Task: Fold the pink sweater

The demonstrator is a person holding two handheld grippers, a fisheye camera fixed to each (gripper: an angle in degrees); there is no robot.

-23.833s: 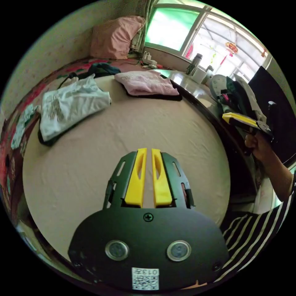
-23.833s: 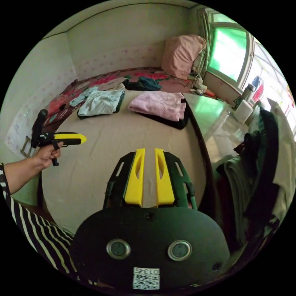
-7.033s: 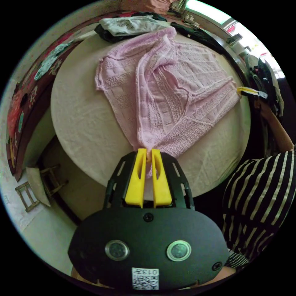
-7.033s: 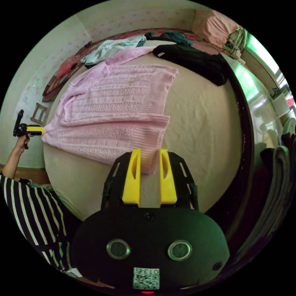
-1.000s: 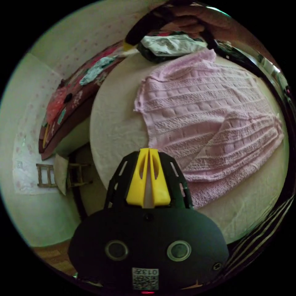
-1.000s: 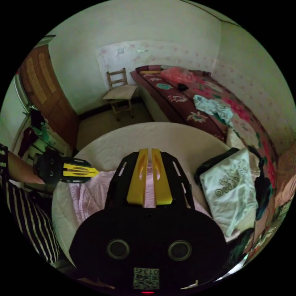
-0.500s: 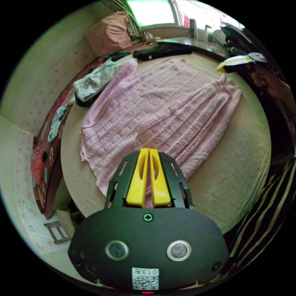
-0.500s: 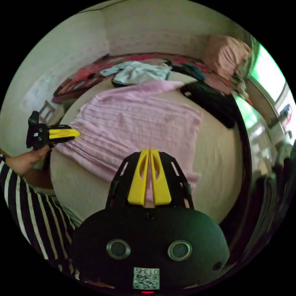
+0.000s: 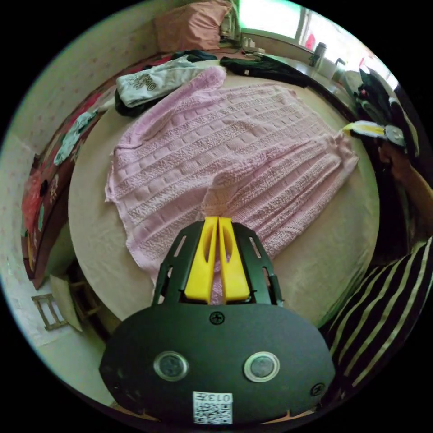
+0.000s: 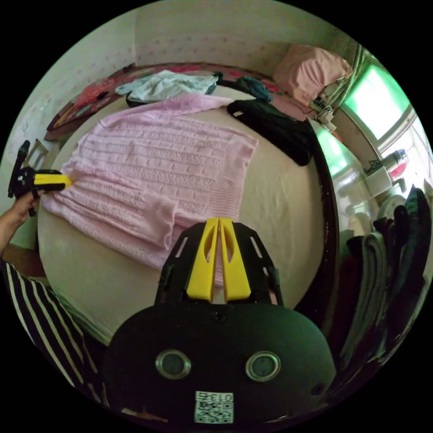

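The sweater (image 9: 234, 149) lies spread flat on the round bench (image 9: 315, 266), its body taking up most of the top. Its long axis runs from the left claw (image 9: 218, 219) across to the right claw (image 10: 219, 221), so each claw sits at 1 end of the near edge, with the cloth stretching away from both toward the bed (image 10: 90, 97).

The left claw looks closed on the sweater's near edge, where a ridge of knit bunches up just ahead of its tips. The right claw has its jaws together over the hem; whether they pinch cloth I cannot tell. Neither hand is nearer the sweater than the other. As I judge it, the next fold would carry this near edge away from the person, over the body of the sweater.

By count: 1 pink sweater, 2 claws, 1 dark garment (image 10: 275, 126) on the far side of the bench, and 1 pale folded garment (image 9: 153, 81) at the rim, touching the sweater's far sleeve (image 9: 203, 81). A pink pillow (image 10: 311, 67) stands near the window.
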